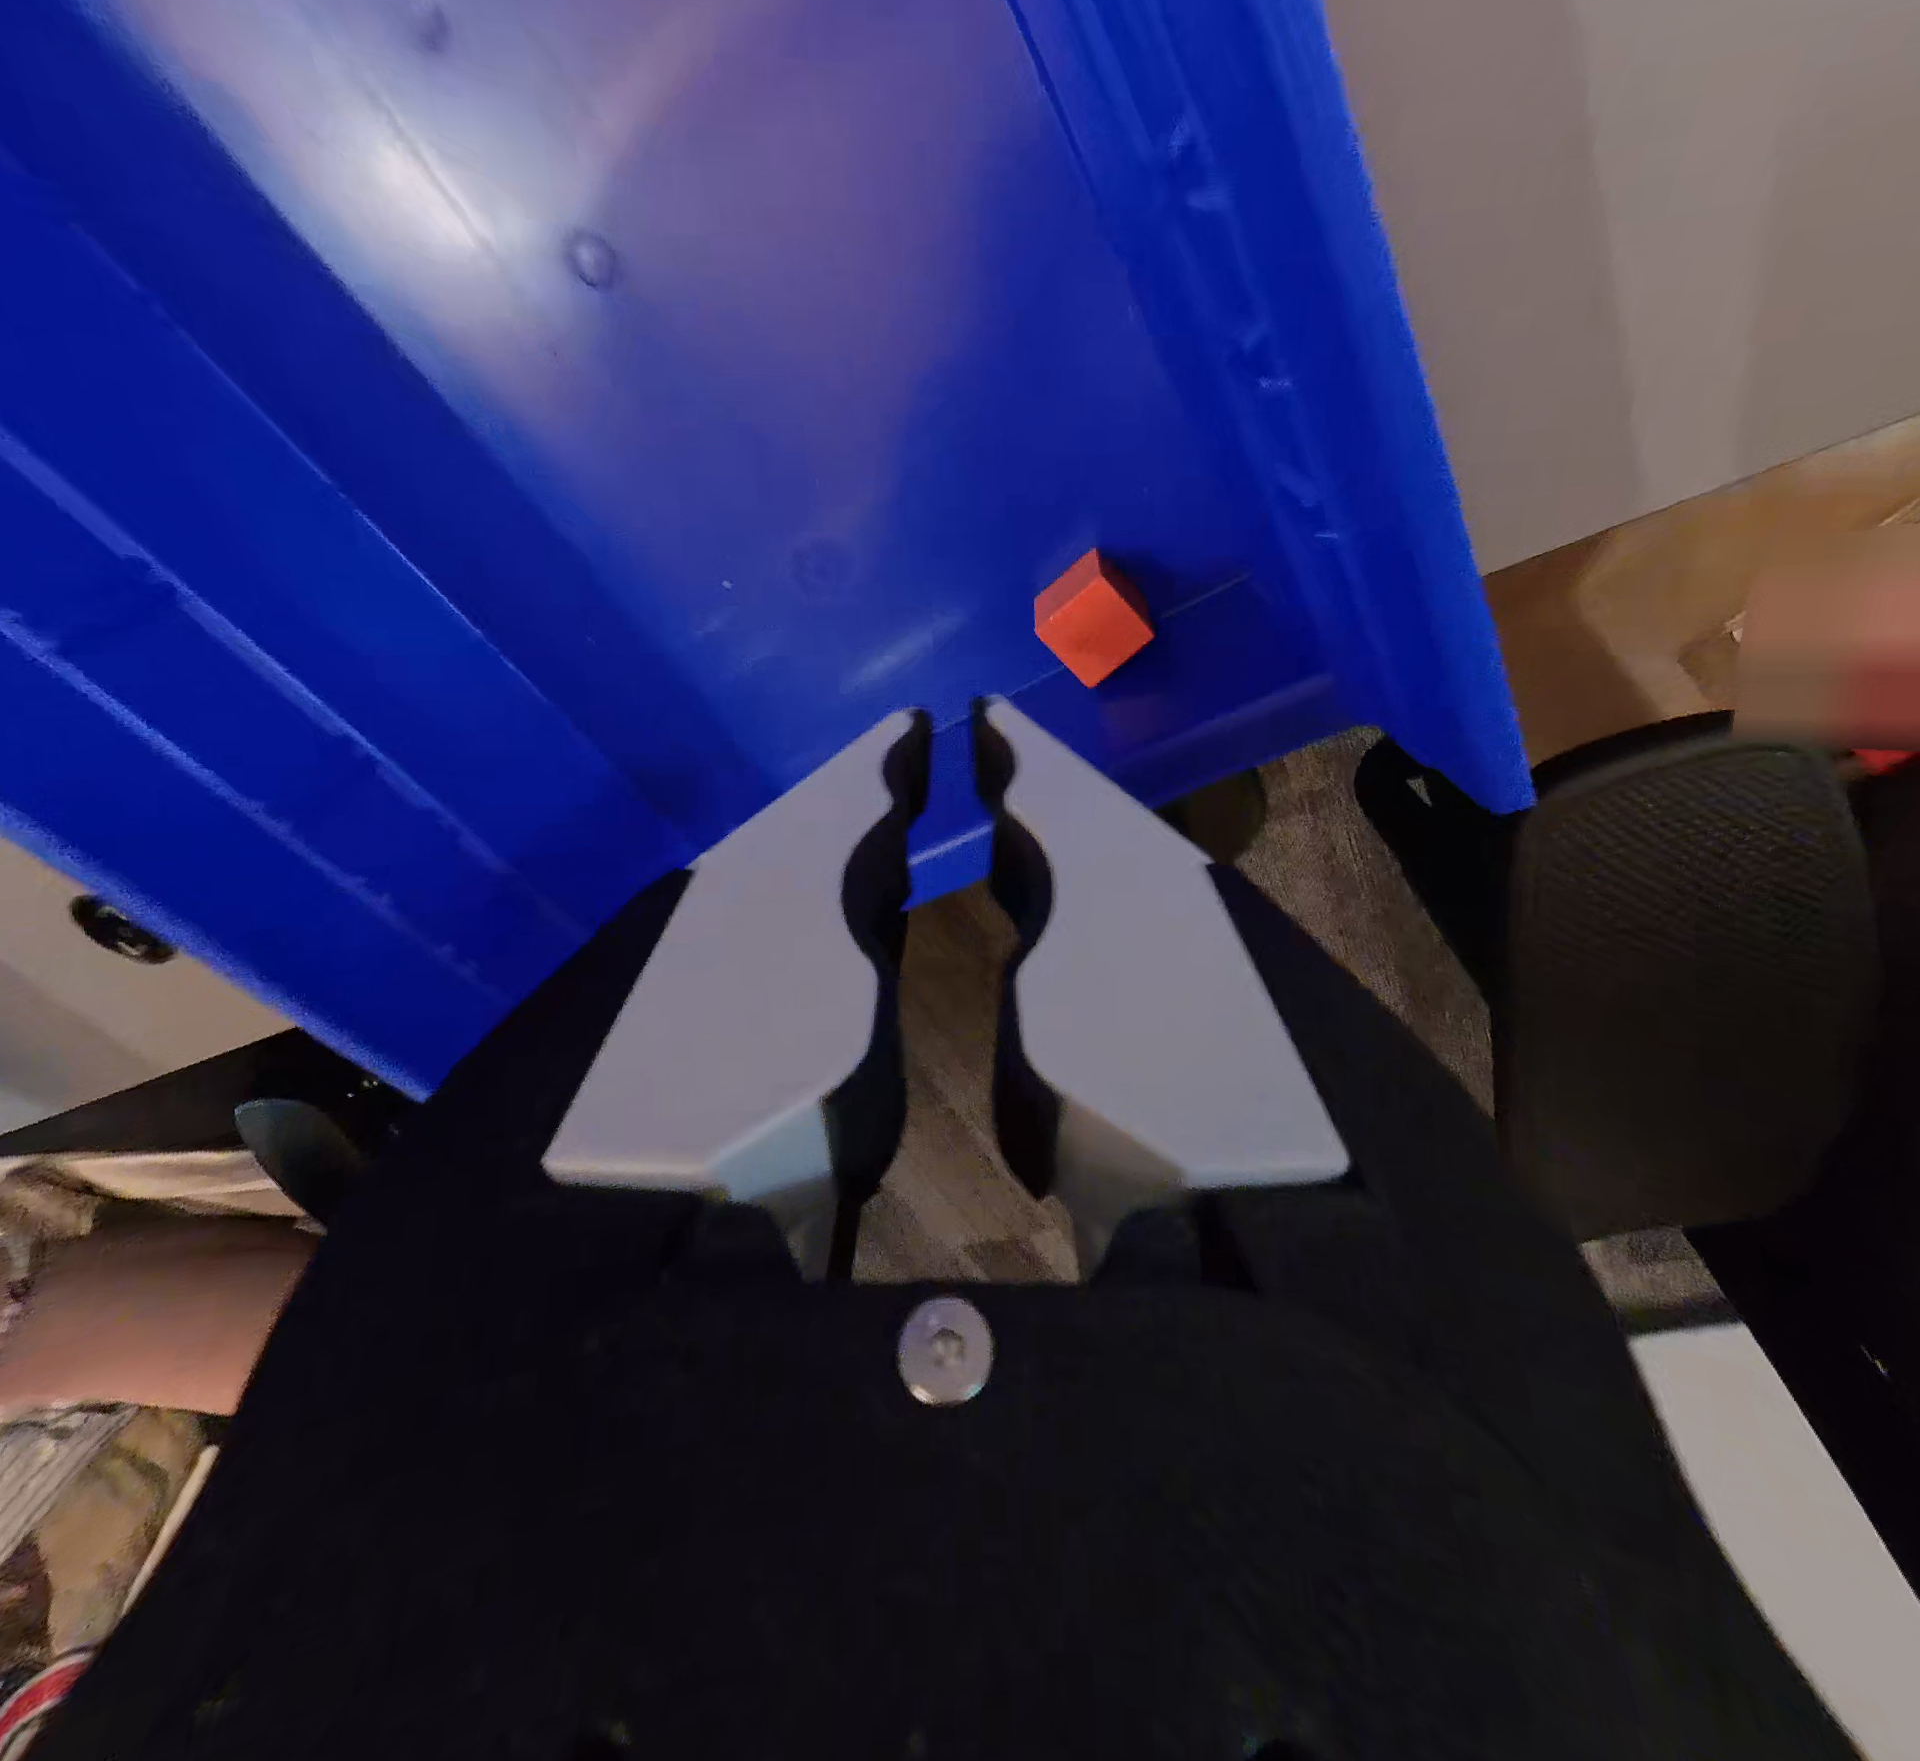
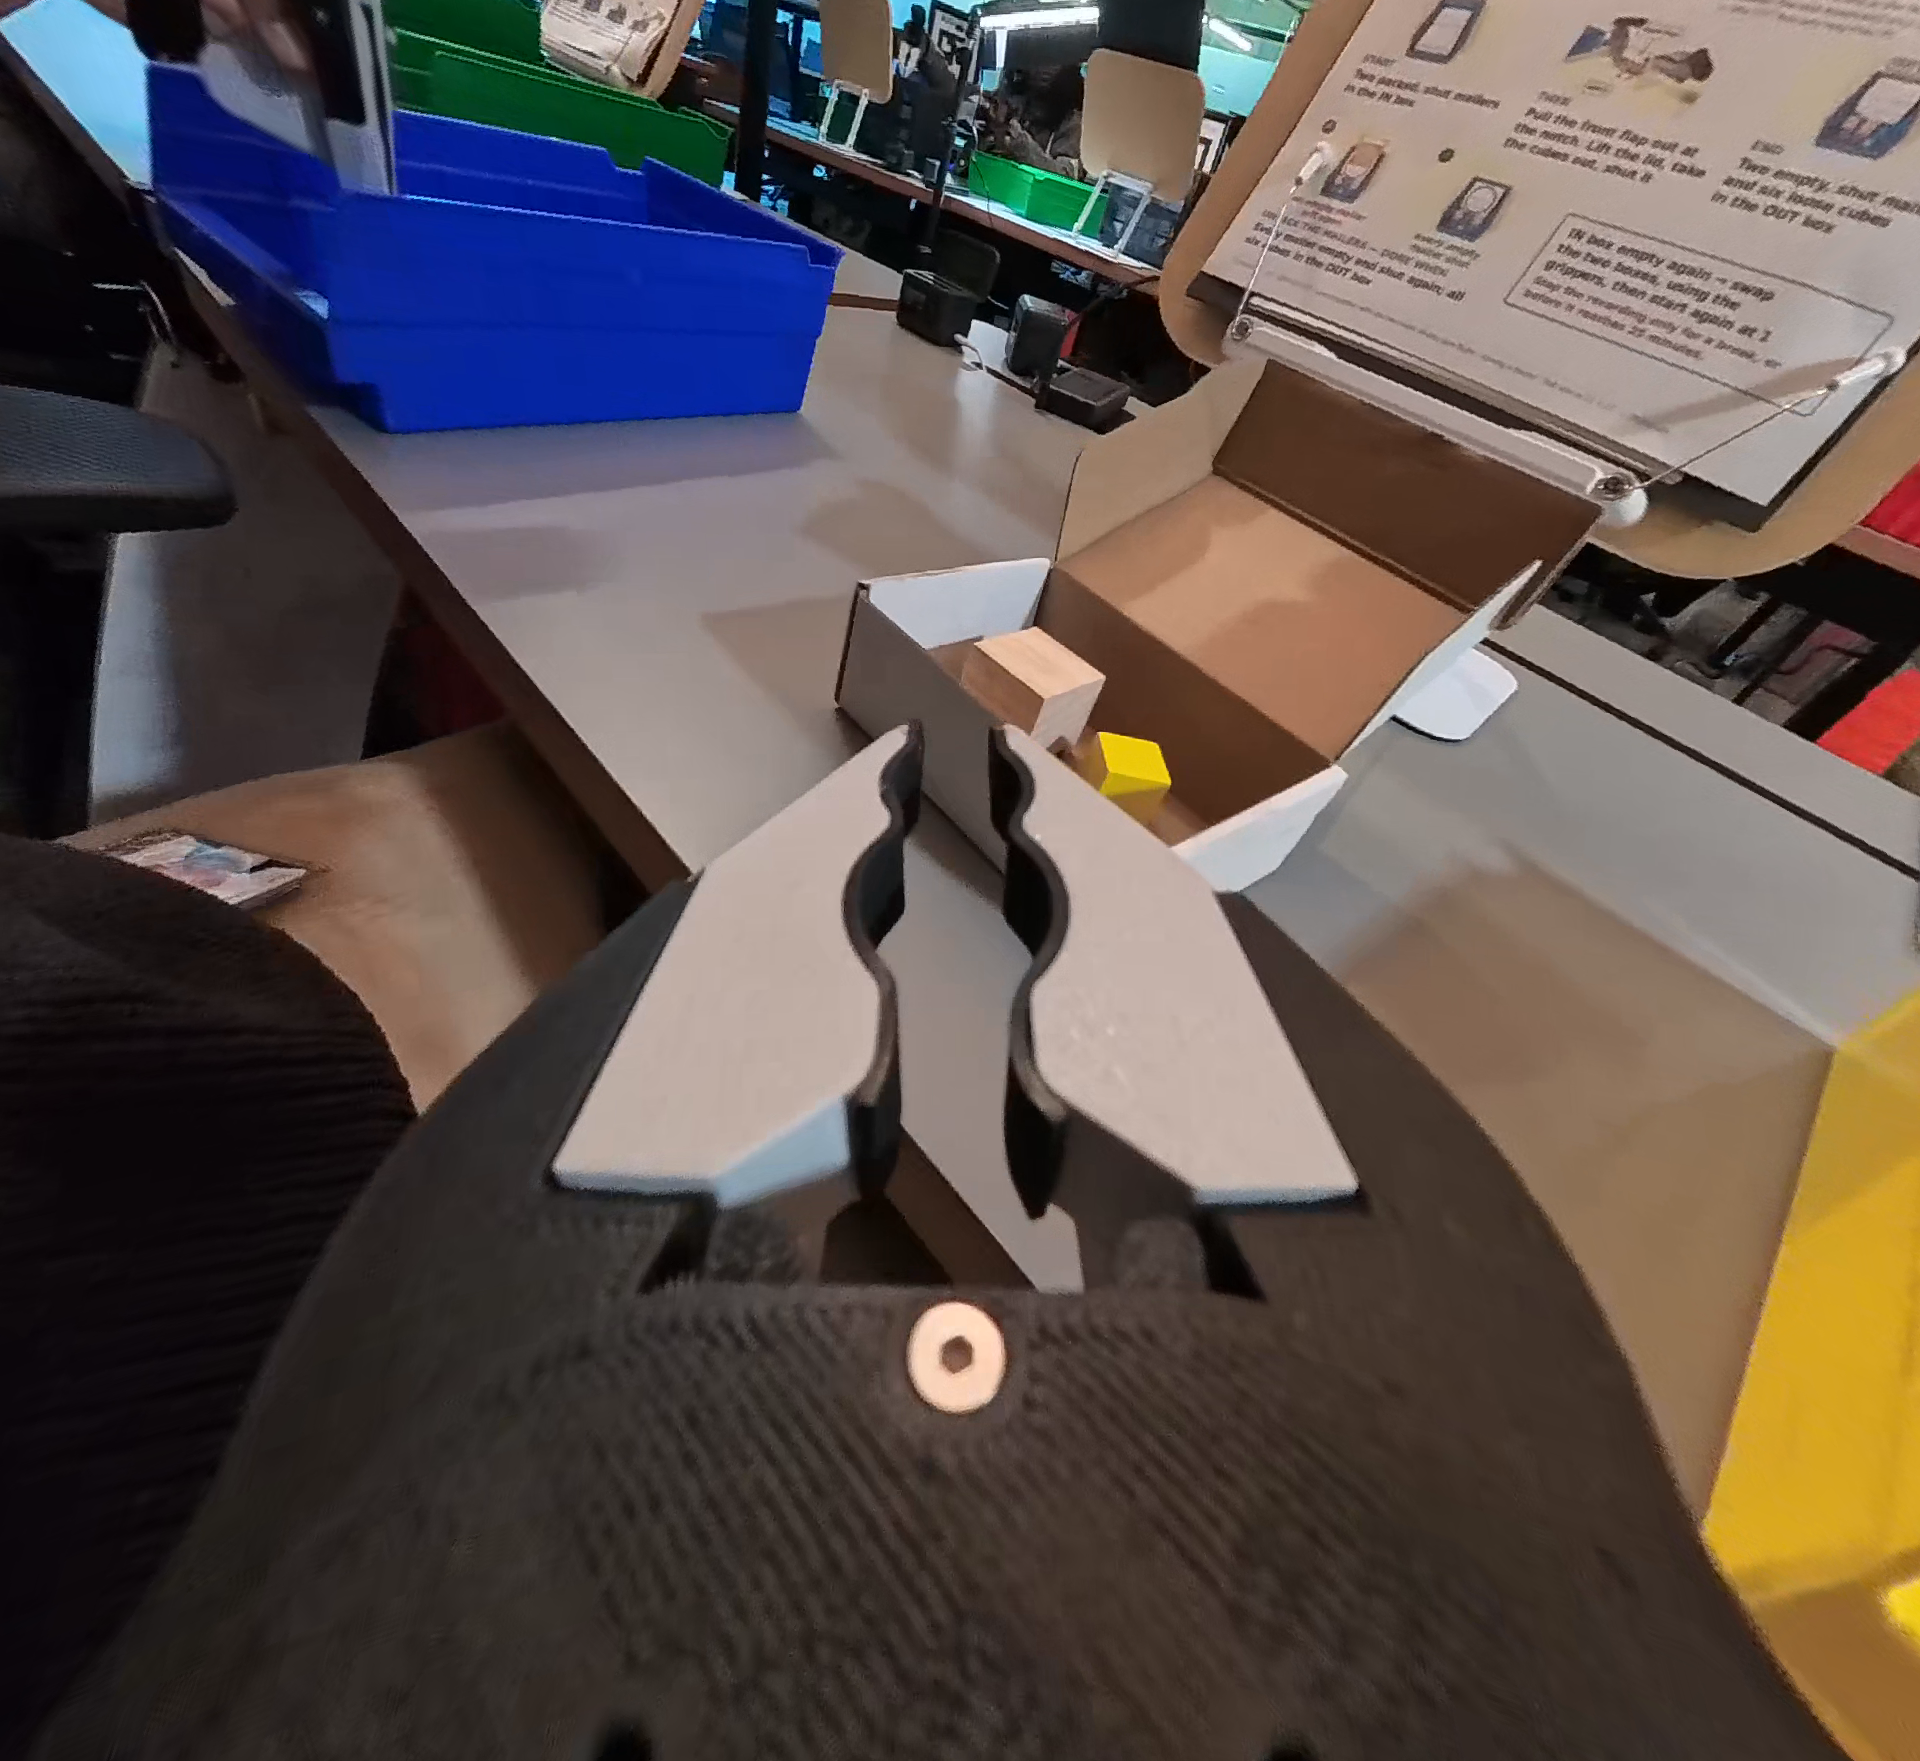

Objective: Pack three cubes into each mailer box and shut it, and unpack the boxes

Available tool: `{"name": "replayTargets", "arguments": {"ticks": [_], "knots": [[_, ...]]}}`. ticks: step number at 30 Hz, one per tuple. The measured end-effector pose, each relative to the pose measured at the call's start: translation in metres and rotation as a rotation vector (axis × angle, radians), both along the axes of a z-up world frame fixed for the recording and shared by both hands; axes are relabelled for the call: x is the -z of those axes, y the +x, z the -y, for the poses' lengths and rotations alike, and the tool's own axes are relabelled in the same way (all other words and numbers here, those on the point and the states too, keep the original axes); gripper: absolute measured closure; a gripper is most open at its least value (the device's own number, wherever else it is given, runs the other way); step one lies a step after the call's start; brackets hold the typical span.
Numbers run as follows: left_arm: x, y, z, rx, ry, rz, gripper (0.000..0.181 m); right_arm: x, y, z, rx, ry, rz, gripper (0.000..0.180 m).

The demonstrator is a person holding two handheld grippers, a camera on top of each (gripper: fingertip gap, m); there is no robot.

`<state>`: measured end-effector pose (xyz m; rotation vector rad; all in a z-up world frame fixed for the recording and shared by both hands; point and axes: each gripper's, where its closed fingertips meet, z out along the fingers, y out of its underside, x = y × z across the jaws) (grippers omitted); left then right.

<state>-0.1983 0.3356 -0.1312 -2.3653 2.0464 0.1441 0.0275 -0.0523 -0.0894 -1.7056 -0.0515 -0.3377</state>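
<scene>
The blue bin (image 1: 644, 423) fills the left wrist view, with a small red cube (image 1: 1091, 615) lying on its floor near the near wall. My left gripper (image 1: 948, 724) points down at that wall. Its jaws stand almost together, with the bin's rim showing in the slit; I cannot tell if they pinch it. In the right wrist view an open mailer box (image 2: 935, 672) holds a wooden cube (image 2: 1034, 688) and a yellow cube (image 2: 1132, 764). My right gripper (image 2: 956, 737) is just short of the box's near wall, nearly shut and empty.
The blue bin (image 2: 582, 329) sits at the table's left edge, with green bins (image 2: 561, 101) behind it. An instruction board (image 2: 1621, 184) on a stand leans over the mailer box. A yellow bin (image 2: 1839, 1348) is at the right. A chair armrest (image 1: 1683, 984) is below the table edge. There is about 45 cm between the tips of the two grippers.
</scene>
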Motion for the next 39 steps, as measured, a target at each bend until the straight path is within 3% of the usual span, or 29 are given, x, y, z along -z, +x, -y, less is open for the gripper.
{"name": "replayTargets", "arguments": {"ticks": [3,9,15,18,20,33,39], "knots": [[0.021,-0.013,0.008,-0.004,-0.019,-0.048,0.142,0.001,-0.001,0.003,0.001,-0.005,0.014,0.169],[0.04,-0.008,0.019,-0.088,-0.117,0.015,0.132,0.008,-0.005,0.009,-0.005,-0.026,0.01,0.169],[0.05,-0.005,0.024,-0.089,-0.185,-0.028,0.135,0.01,-0.01,0.007,-0.025,-0.037,0.024,0.169],[0.054,-0.006,0.018,-0.02,-0.13,-0.069,0.152,0.007,-0.01,0.008,-0.025,-0.029,0.036,0.169],[0.053,-0.001,0.017,0.007,-0.12,-0.054,0.152,0.006,-0.009,0.009,-0.02,-0.025,0.036,0.169],[-0.007,0.029,0.012,0.118,-0.025,0.173,0.151,0.006,-0.007,0.008,-0.004,-0.026,0.047,0.169],[-0.066,0.059,0.017,0.201,0.101,0.309,0.151,0.006,-0.006,0.008,0.0,-0.023,0.043,0.169]]}}
